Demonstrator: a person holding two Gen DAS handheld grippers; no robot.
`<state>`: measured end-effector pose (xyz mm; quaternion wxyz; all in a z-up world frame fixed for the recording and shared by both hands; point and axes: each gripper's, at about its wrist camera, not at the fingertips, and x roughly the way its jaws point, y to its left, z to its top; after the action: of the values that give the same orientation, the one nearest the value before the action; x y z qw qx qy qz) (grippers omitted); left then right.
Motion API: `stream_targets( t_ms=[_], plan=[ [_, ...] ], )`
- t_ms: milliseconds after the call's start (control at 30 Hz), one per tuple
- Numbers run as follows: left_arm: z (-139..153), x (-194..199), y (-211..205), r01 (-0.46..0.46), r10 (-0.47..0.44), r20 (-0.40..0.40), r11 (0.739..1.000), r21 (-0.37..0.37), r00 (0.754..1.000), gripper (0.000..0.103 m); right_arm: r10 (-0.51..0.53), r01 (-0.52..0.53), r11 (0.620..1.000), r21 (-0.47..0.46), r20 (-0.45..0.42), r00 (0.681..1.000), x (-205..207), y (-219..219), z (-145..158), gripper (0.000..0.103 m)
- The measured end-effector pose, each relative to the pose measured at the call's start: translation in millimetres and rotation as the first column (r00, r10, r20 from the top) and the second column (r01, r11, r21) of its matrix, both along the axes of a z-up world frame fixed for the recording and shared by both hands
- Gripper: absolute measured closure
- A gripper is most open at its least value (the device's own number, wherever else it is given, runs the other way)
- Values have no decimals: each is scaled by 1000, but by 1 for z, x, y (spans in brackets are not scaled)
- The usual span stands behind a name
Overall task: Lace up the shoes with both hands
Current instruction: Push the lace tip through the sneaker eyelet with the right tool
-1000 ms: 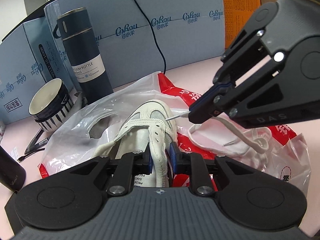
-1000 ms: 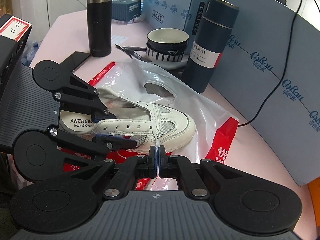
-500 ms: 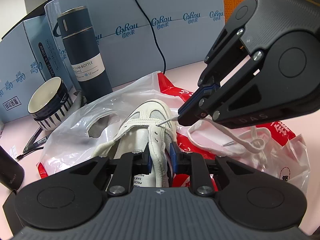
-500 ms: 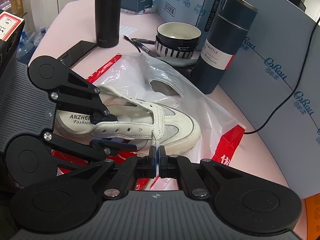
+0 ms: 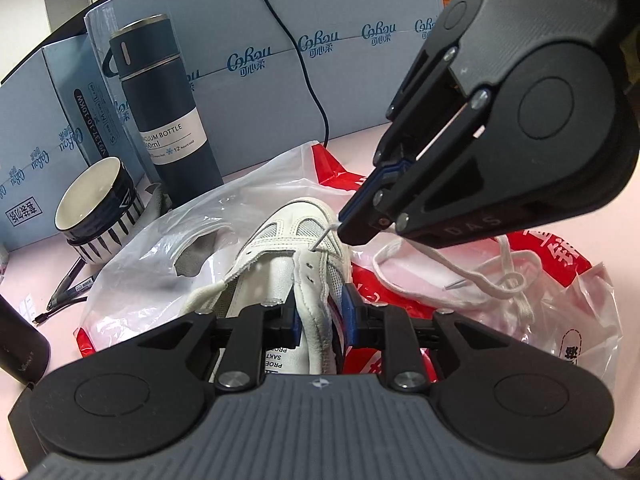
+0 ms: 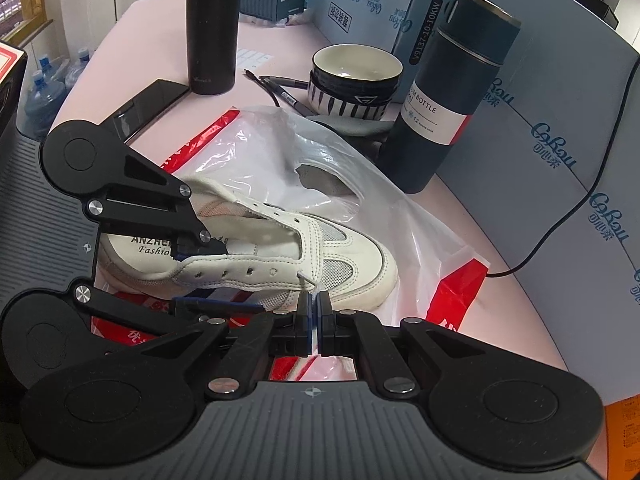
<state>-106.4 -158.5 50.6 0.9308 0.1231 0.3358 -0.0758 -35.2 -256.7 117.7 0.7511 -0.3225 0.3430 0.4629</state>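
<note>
Now lace tip (image 5: 321,241) at front eyelet (image 5: 311,246).

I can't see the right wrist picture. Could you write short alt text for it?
A right hand-held gripper pinches a white shoelace tip against the front eyelet of a white sneaker, while the left hand-held gripper clamps the sneaker's side. The sneaker lies on a plastic bag on a pink table.

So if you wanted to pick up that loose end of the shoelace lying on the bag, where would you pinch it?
Probably just behind the stiff tip of the free lace, coming from above. That tip lies flat and clear of the tangle beside it on the plastic bag, so closed fingers could pinch it, as the right gripper does the other tip at the shoe.
</note>
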Motion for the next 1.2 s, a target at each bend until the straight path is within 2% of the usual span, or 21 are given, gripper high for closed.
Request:
stream_targets(
  t_ms=[300,600,667,700,733,800,867,967,1100,1200],
  plan=[
    [-4,0,-4,12,-11,-16,1000,19,1000,80,-6,6,1000,7,-6,1000,1,5,-4,101],
    [0,1,-1,-3,3,-26,1000,-13,1000,78,-4,4,1000,18,-3,1000,-1,2,0,100],
    [3,0,1,-14,13,-30,1000,-18,999,74,-13,14,1000,19,-6,1000,0,-1,0,100],
    [6,-2,2,-17,16,-22,1000,-26,1000,67,-18,18,1000,21,-9,1000,0,-2,0,100],
    [9,-3,3,-18,18,-8,999,-37,1000,60,-22,22,999,24,-12,1000,0,-3,-1,100],
    [15,-5,6,-22,24,28,997,-68,999,56,-28,28,999,29,-19,999,1,-5,-1,100],
    [18,-4,9,-27,31,37,995,-99,999,57,-30,31,999,34,-21,999,1,-5,-1,100],
    [15,3,11,-46,46,-10,988,-147,999,60,-29,30,999,38,-20,999,0,-5,-1,100],
    [15,8,21,-88,79,-46,963,-253,996,59,-33,34,998,54,-25,999,1,-6,0,100],
    [14,9,26,-115,104,-53,947,-299,993,63,-45,48,996,76,-39,998,5,-7,3,100]
  ],
)
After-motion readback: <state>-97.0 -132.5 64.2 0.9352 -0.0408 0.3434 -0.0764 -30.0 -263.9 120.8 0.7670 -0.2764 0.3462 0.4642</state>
